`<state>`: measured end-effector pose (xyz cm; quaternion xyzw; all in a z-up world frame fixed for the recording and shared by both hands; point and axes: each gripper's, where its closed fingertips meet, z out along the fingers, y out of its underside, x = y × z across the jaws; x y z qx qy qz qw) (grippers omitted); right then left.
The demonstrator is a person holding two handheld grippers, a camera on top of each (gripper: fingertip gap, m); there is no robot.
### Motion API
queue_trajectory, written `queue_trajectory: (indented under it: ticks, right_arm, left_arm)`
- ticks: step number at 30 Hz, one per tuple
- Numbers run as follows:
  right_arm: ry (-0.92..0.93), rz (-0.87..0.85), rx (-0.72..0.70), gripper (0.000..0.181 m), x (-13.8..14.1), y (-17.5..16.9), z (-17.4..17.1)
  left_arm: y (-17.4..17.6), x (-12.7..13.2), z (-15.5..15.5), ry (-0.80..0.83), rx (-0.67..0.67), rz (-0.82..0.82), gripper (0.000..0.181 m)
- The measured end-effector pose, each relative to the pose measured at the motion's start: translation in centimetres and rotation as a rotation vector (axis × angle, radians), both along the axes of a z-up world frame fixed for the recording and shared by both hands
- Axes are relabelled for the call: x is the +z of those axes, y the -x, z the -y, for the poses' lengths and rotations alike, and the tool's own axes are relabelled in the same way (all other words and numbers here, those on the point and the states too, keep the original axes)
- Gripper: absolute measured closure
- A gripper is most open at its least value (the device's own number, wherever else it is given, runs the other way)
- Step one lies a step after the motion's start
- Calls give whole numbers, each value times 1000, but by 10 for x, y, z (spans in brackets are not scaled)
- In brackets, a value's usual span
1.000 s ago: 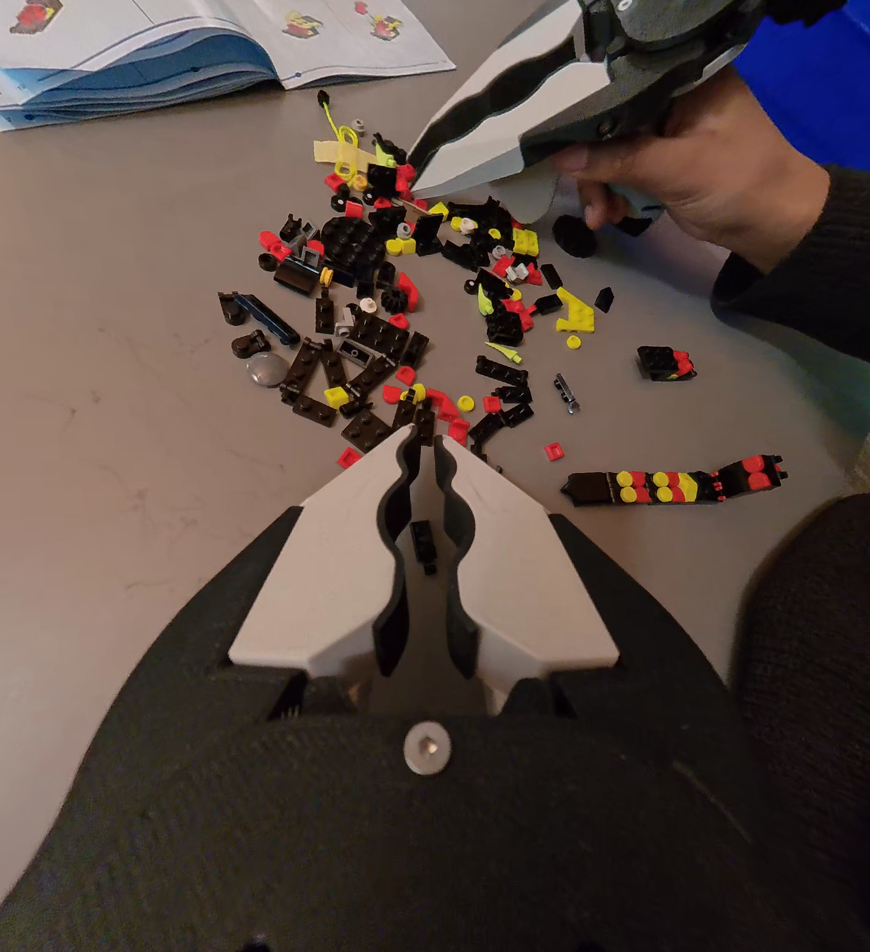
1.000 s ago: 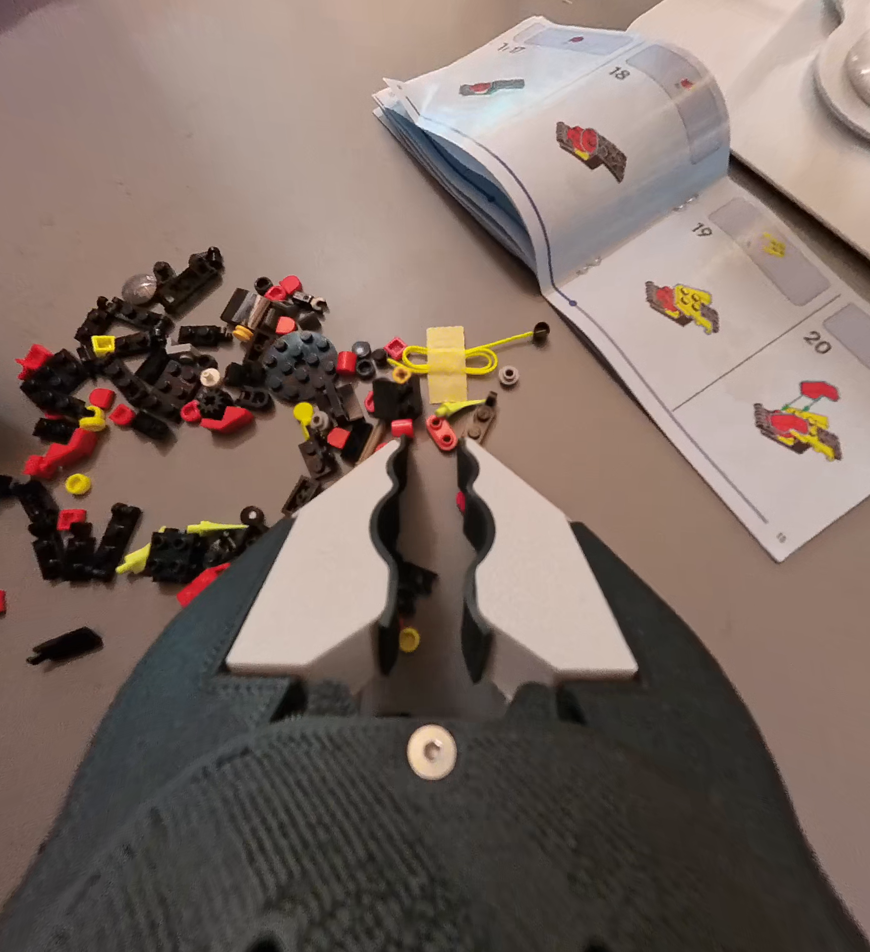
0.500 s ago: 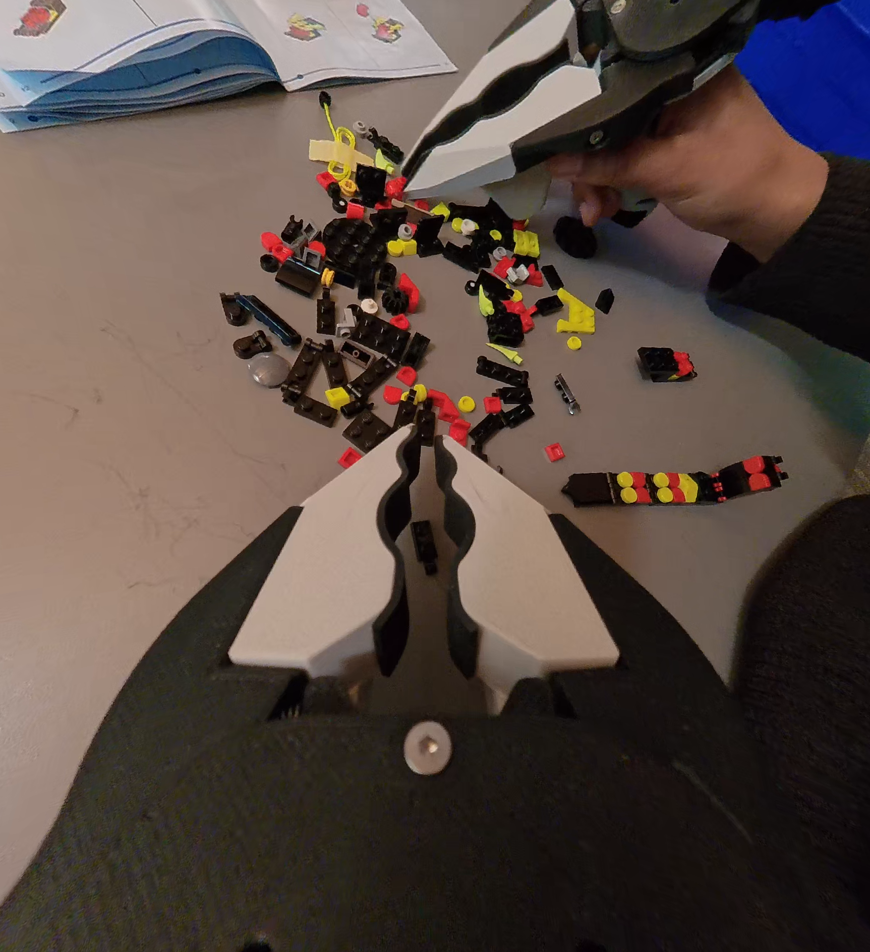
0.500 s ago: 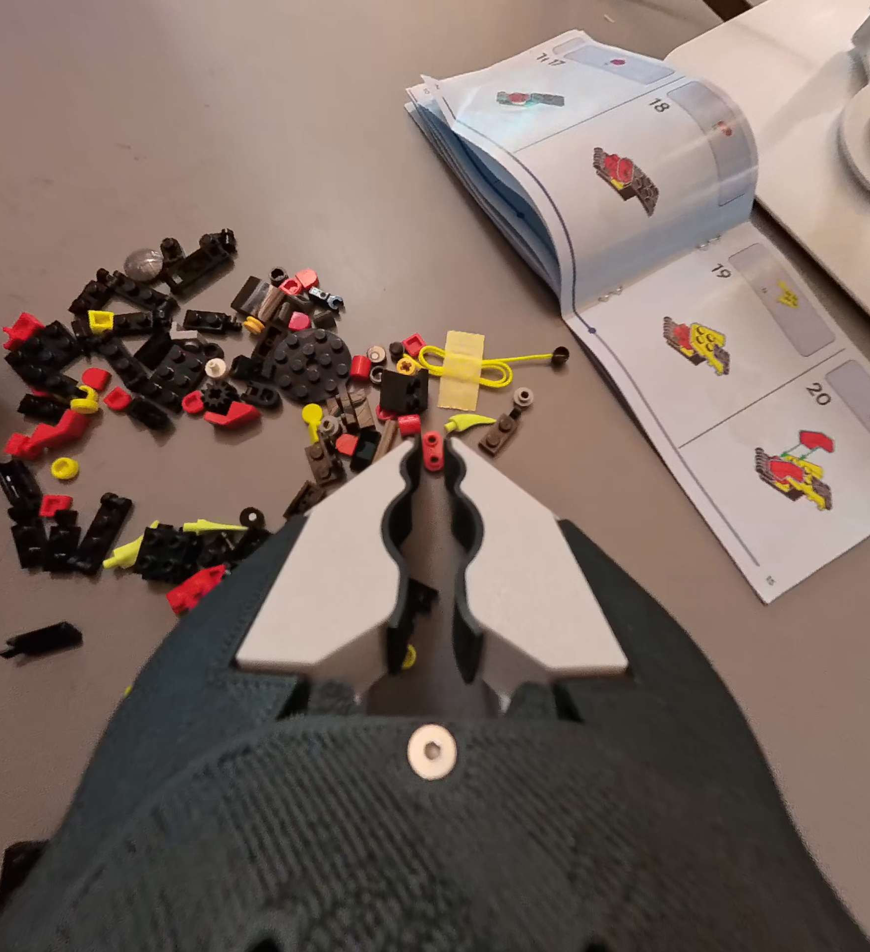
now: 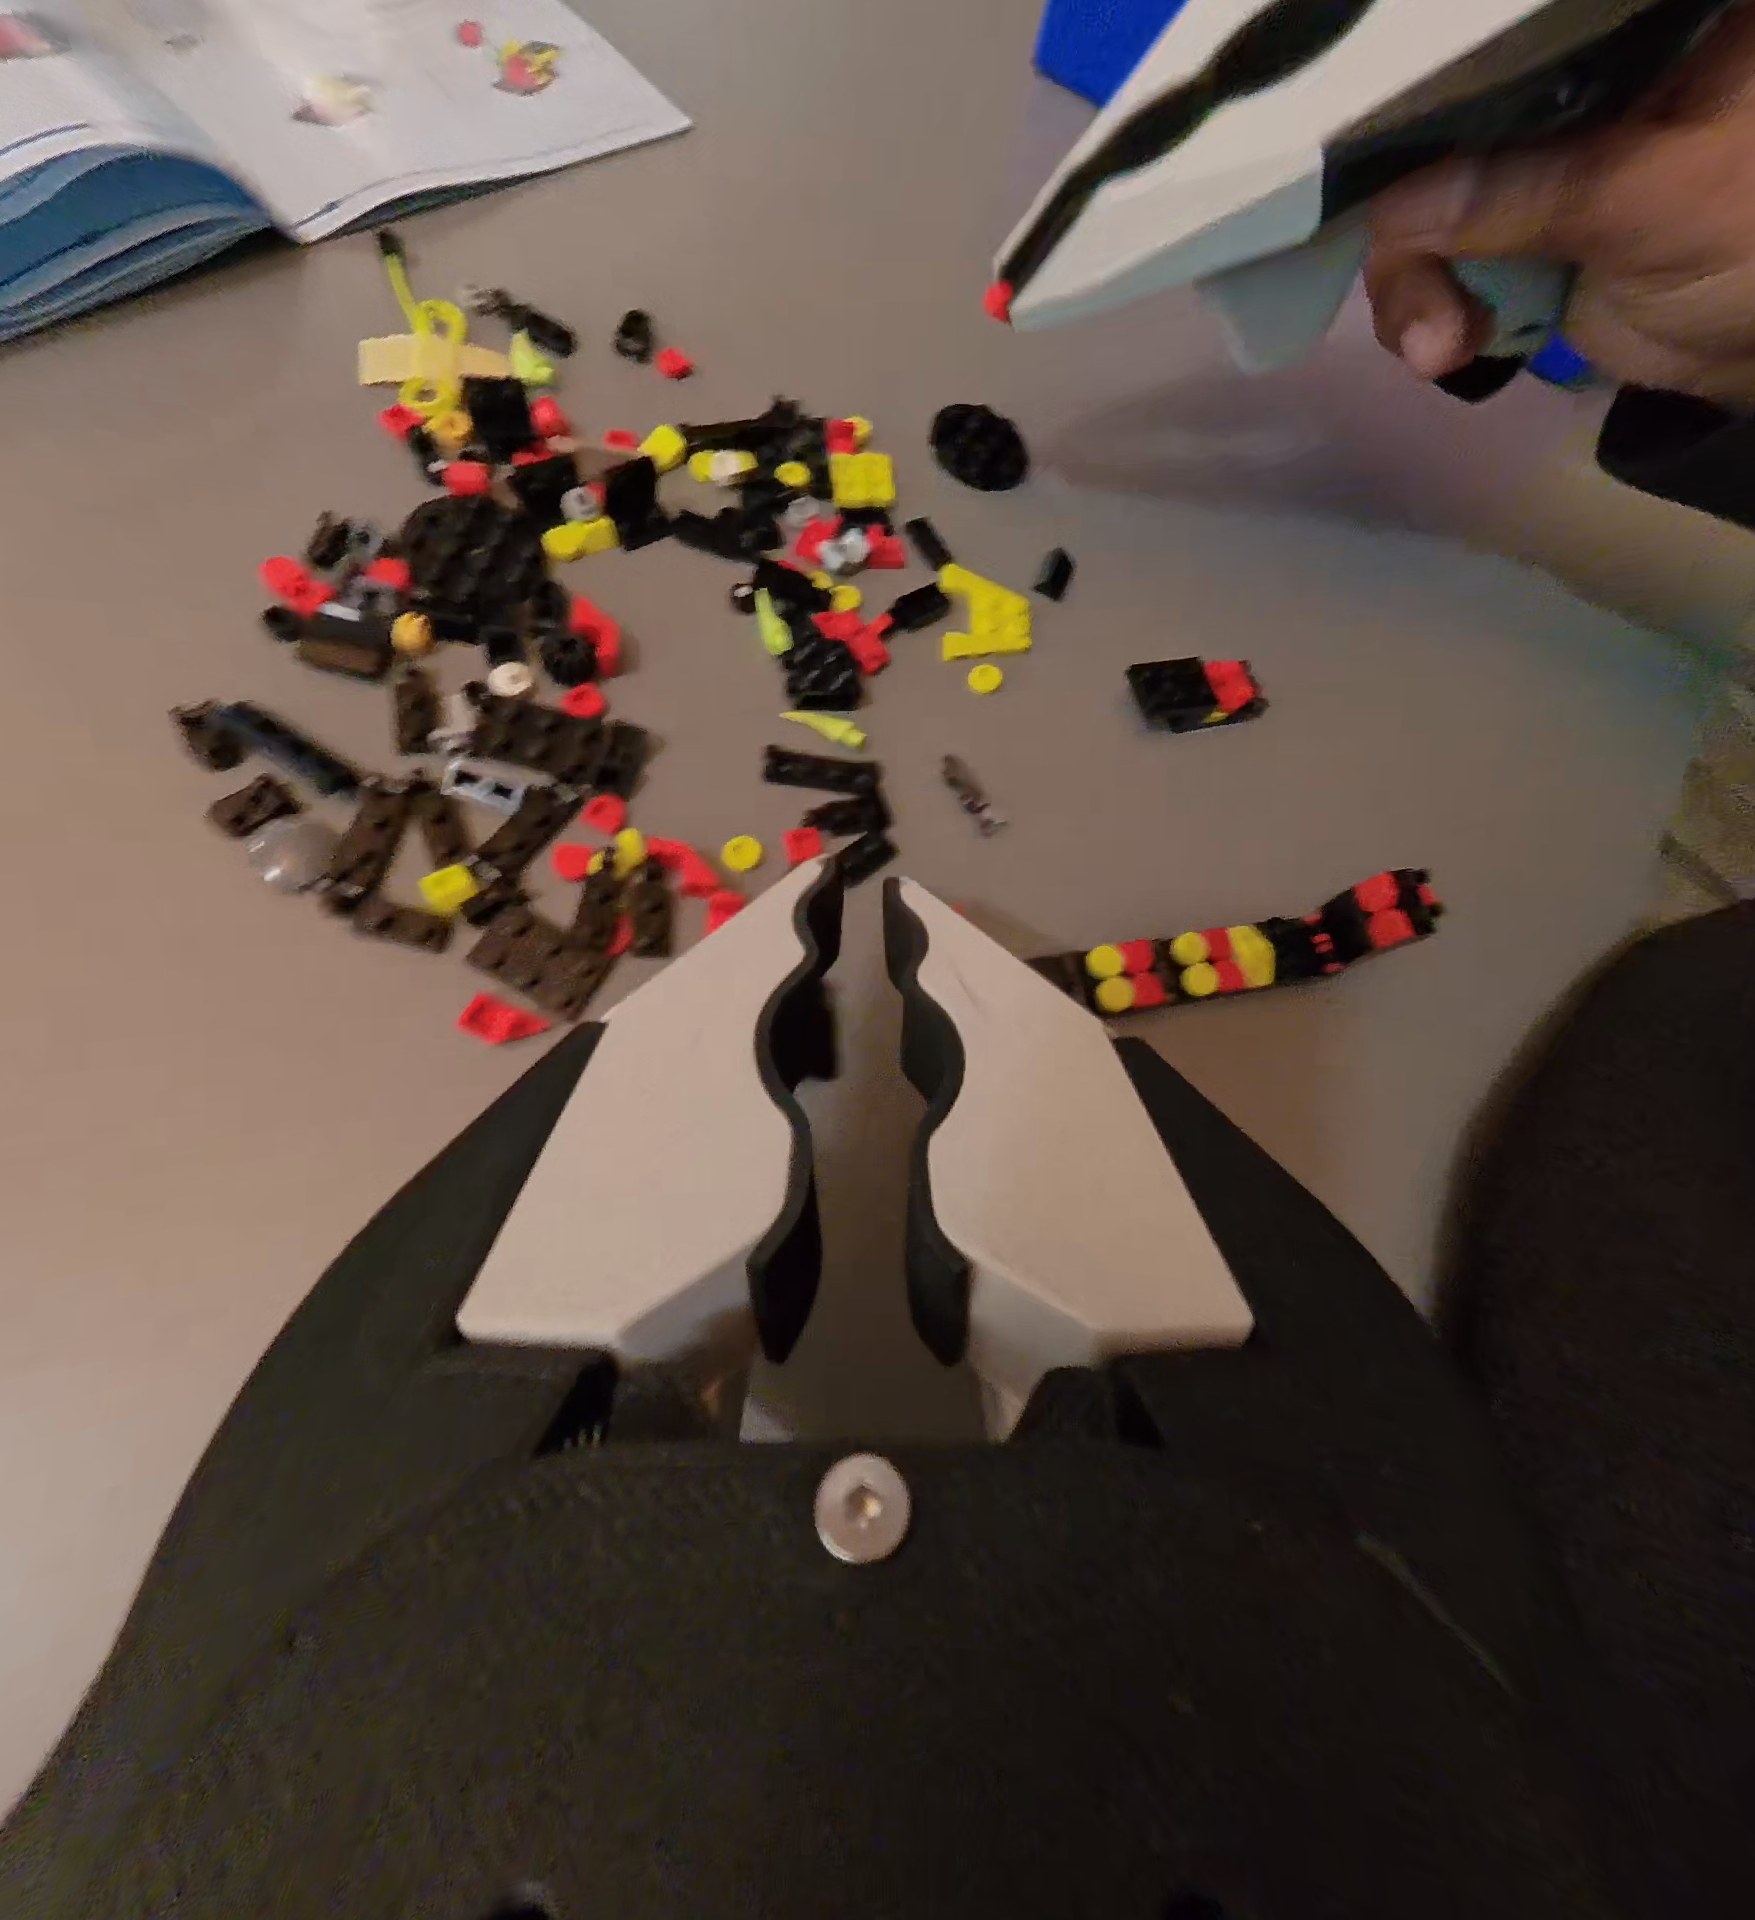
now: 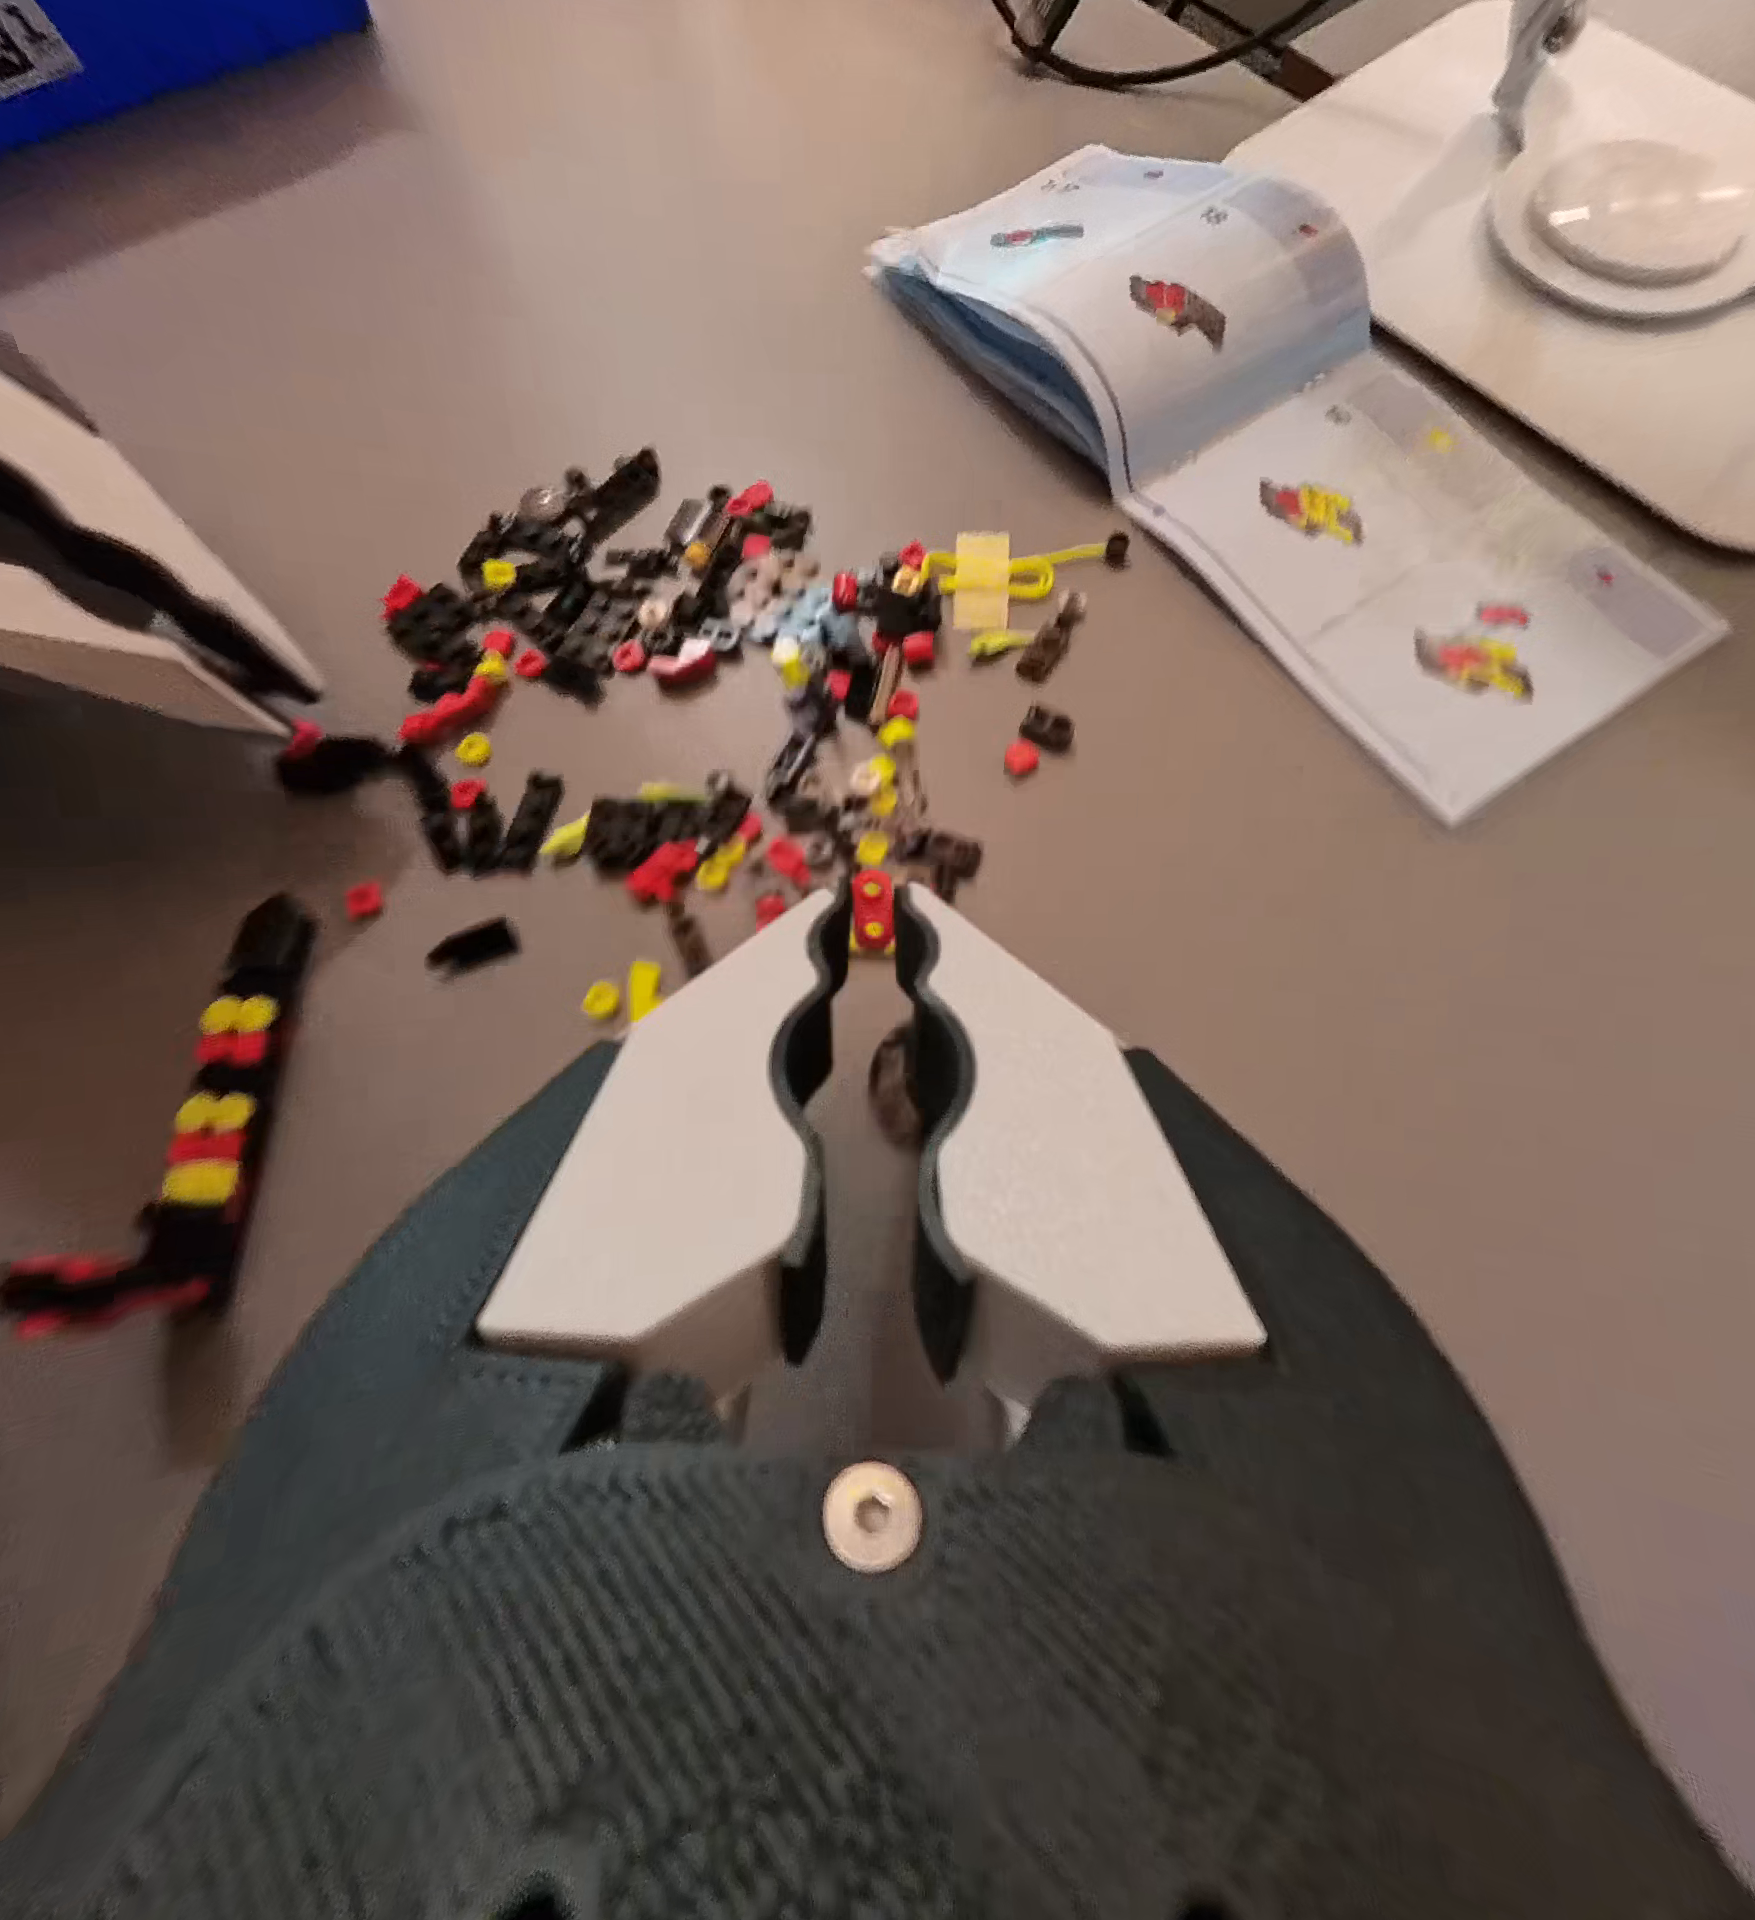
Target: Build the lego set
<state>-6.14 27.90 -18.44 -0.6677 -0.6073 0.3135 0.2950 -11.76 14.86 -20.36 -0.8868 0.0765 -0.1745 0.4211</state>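
Loose black, red and yellow lego pieces (image 5: 582, 644) lie in a heap on the grey table (image 5: 73, 935); the heap also shows in the right wrist view (image 6: 644, 665). My right gripper (image 6: 871, 914) is shut on a small red two-hole piece (image 6: 871, 906) and holds it above the heap. The left wrist view shows it at the top right (image 5: 1008, 296) with the red piece (image 5: 998, 299) at its tip. My left gripper (image 5: 860, 896) has its jaws nearly together with nothing seen between them, tips beside black plates (image 5: 831, 790). A long black strip with red and yellow studs (image 5: 1257, 951) lies to its right.
An open instruction booklet (image 6: 1268, 416) lies beyond the heap, next to a white base with a round lens (image 6: 1631, 260). A small black and red sub-build (image 5: 1195, 694) and a black round piece (image 5: 977, 447) lie apart. A blue bin (image 6: 125, 62) stands at the far edge. Left tips to right tips: about 15 centimeters.
My right gripper closed on the red two-hole piece and lifted it up and back from the heap. My left gripper shifted forward and right toward the black plates.
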Motion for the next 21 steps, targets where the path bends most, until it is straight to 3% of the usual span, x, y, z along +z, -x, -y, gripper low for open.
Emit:
queue_trajectory:
  ticks: [4,8,15,21]
  right_arm:
    - [62,-10,-13,175,-4,-53,34]
    - [112,-8,32,175,-11,-83,72]
    - [76,69,147,174,-23,-88,105]
    - [106,78,140,174,-29,-85,106]
  left_arm:
    - [-44,12,-5,-18,-124,6,169]
    - [-87,17,-18,-21,-283,-16,162]
    - [-109,-20,-46,113,-435,-182,149]
    - [-122,-28,-45,187,-452,-73,147]
